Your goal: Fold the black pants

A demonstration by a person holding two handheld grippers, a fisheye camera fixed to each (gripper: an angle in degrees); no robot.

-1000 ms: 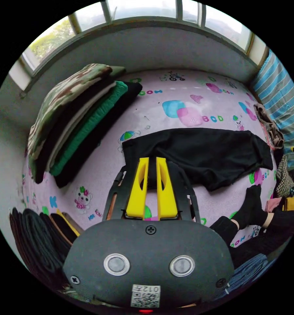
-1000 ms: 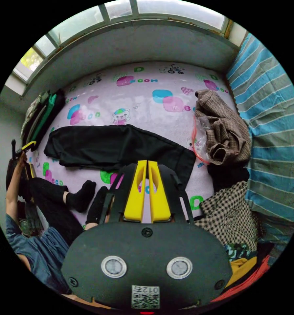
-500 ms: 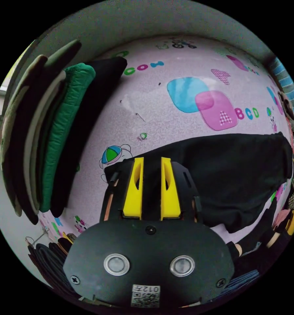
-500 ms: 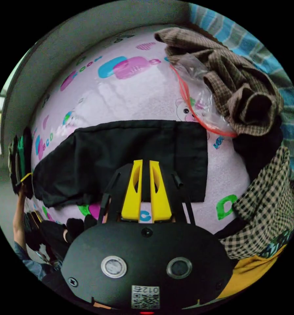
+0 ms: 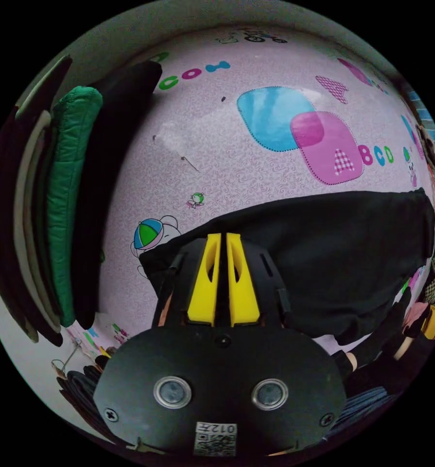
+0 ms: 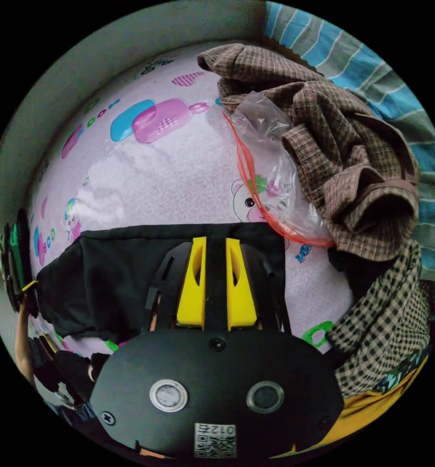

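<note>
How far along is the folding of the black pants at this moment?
Early. The black pants lie spread lengthwise on the pink mat; they may be halved already. In hand: the left gripper sits at one end with jaws nearly together, the right gripper at the other end, jaws slightly apart. Still left: folding end to end.

Plenty of open pink mat past my left gripper from 11 to 2 o'clock, nothing on it. The stack of folded clothes walls off 9 to 10. On my right gripper side the mat is free at 10 to 12, but a clear plastic bag and crumpled brown checked shirt crowd 1 to 3, with a black-and-white checked cloth at 4.
</note>
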